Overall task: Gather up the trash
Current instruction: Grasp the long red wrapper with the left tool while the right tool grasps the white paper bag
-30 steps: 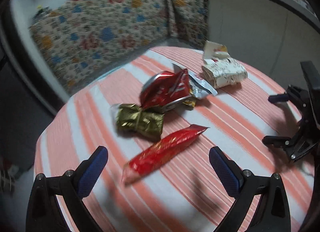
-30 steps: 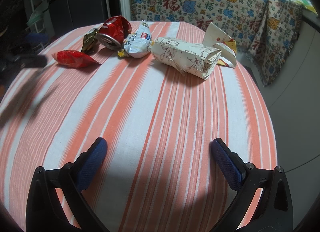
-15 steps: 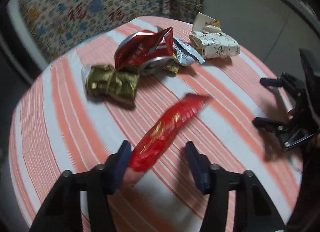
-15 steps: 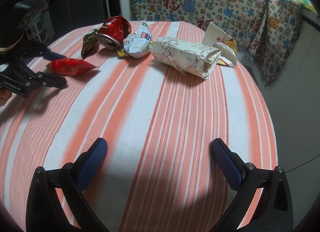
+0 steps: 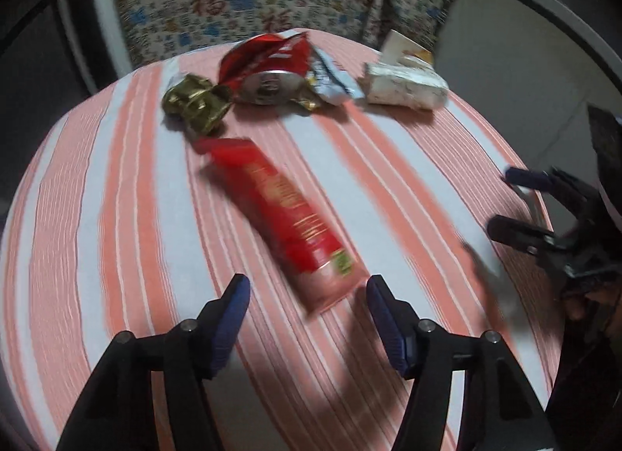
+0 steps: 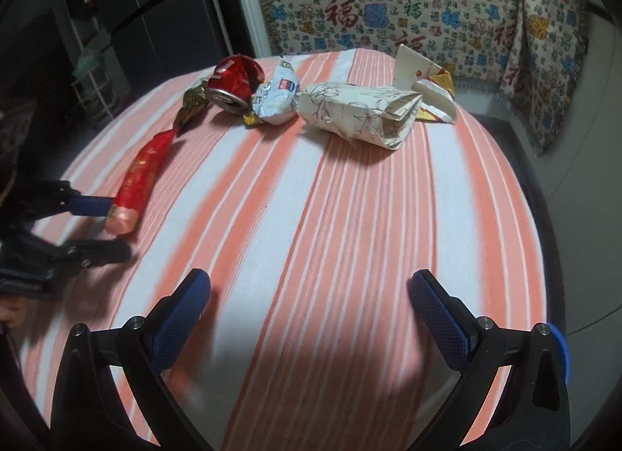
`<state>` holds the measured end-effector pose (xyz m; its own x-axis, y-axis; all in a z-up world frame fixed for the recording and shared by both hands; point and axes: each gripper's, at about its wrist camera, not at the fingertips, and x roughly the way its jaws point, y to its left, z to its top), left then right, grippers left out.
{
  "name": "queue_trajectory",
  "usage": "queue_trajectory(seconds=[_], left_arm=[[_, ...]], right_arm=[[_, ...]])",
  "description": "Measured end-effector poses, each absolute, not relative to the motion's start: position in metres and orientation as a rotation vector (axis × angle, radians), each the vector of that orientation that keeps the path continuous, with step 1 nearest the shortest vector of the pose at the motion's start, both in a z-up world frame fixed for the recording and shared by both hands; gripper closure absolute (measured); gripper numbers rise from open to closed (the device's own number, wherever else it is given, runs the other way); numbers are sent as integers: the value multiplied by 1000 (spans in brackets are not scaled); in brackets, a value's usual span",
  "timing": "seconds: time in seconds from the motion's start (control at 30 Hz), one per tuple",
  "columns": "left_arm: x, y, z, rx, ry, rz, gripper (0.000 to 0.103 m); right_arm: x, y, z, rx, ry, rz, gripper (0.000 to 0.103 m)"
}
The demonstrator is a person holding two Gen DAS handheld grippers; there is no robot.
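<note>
- Fingers of the left gripper (image 5: 305,289) stand about half apart, having closed in and then just been opening again; the near end of the red snack wrapper (image 5: 283,218) lies between the blue pads (image 5: 233,315), and a gap shows on each side of it.
- From the right wrist view, the far left finger (image 6: 91,205) seems to touch the pale sealed end of that wrapper (image 6: 142,175), while the near one sits just below it; whether it presses I cannot tell.
- Red wrapper lies flat on the striped orange-and-white cloth of the counter (image 6: 350,237), its far tip close to a crumpled gold wrapper (image 5: 196,101).
- Behind it sits a crushed red can (image 6: 233,82), open end forward, with a silver-and-blue packet (image 6: 278,95) touching its right side.
- Further right lies a folded white paper bag with a leaf print (image 6: 361,113), and behind that, a torn white-and-yellow carton (image 6: 427,78).
- Right gripper (image 6: 311,315) hovers over bare cloth, fingers spread wide, nothing between them or touching them; it stands well apart from all the trash.
- Patterned fabric (image 6: 408,4) hangs past the far edge of the counter.
</note>
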<state>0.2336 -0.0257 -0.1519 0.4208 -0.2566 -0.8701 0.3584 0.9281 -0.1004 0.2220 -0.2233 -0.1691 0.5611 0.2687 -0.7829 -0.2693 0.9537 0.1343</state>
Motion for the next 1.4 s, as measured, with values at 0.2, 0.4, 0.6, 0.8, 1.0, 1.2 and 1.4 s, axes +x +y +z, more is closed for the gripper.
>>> queue_trajectory(seconds=[0.2, 0.4, 0.6, 0.8, 1.0, 1.2, 1.4], left_arm=[[222, -16, -148, 4, 1033, -369, 39], [226, -16, -141, -77, 1009, -390, 29], [253, -31, -141, -87, 1014, -300, 29], [254, -31, -151, -49, 1014, -256, 76], [220, -19, -145, -61, 1030, -309, 77], [170, -13, -140, -74, 1052, -350, 77], [162, -24, -146, -28, 1063, -335, 61]], right_arm=[[227, -251, -153, 22, 858, 300, 0], [280, -271, -146, 88, 862, 368, 0], [347, -280, -165, 302, 914, 387, 1], [343, -273, -163, 391, 930, 484, 71], [258, -226, -142, 102, 888, 573, 76], [176, -194, -135, 2, 880, 634, 78], [166, -181, -132, -40, 888, 643, 74]])
